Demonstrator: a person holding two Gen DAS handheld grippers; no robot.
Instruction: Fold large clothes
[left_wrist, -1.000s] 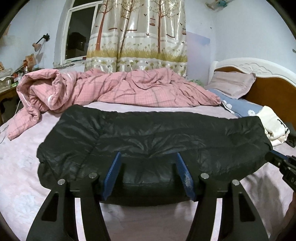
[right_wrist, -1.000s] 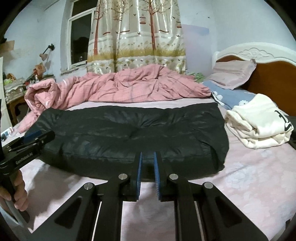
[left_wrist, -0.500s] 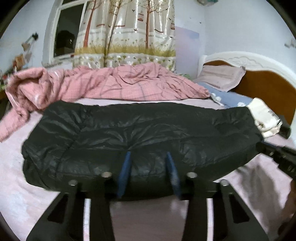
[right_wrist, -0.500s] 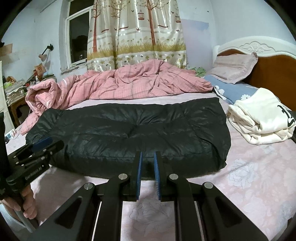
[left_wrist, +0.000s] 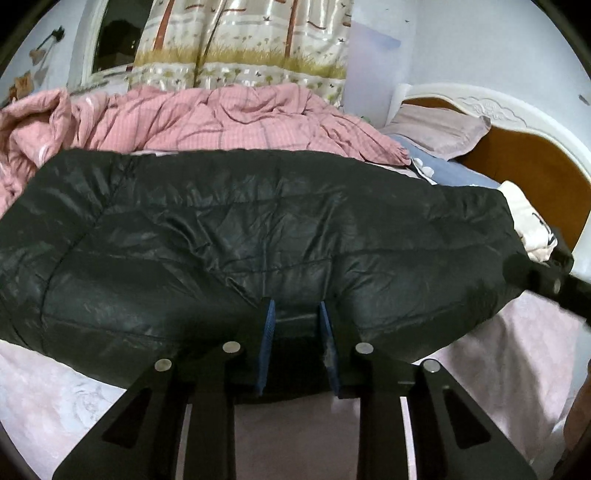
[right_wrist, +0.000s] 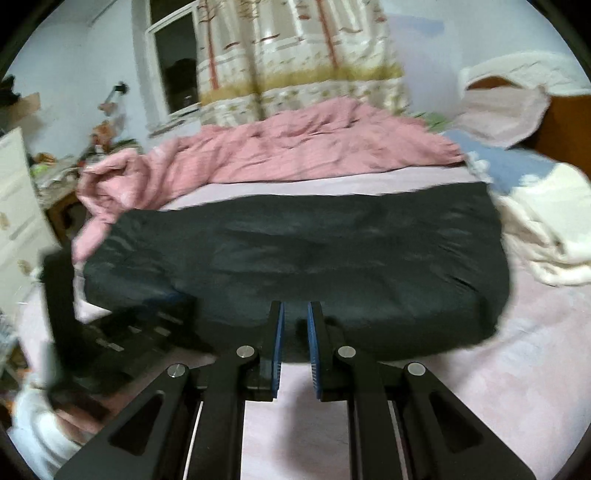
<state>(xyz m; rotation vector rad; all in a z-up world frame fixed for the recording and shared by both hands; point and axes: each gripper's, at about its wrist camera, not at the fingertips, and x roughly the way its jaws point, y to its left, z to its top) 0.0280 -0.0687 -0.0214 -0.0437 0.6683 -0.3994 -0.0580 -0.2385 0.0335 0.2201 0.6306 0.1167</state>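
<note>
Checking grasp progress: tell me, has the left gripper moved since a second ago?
Yes. The left gripper came closer to the black jacket, jaws closing around its near edge.

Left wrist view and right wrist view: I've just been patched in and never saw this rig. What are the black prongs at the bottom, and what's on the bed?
There is no robot arm. A person holds tongs in each hand, and a wide-angle camera on each looks along its two fingers, which are the prongs you see. One picture comes from the left tongs, the other from the right tongs. A black puffer jacket lies flat on the bed sheet, with a pink quilt behind it and a cream garment to its right. The left jaws are closing around the jacket's near edge. The right jaws stand narrowly apart and hold nothing.
</note>
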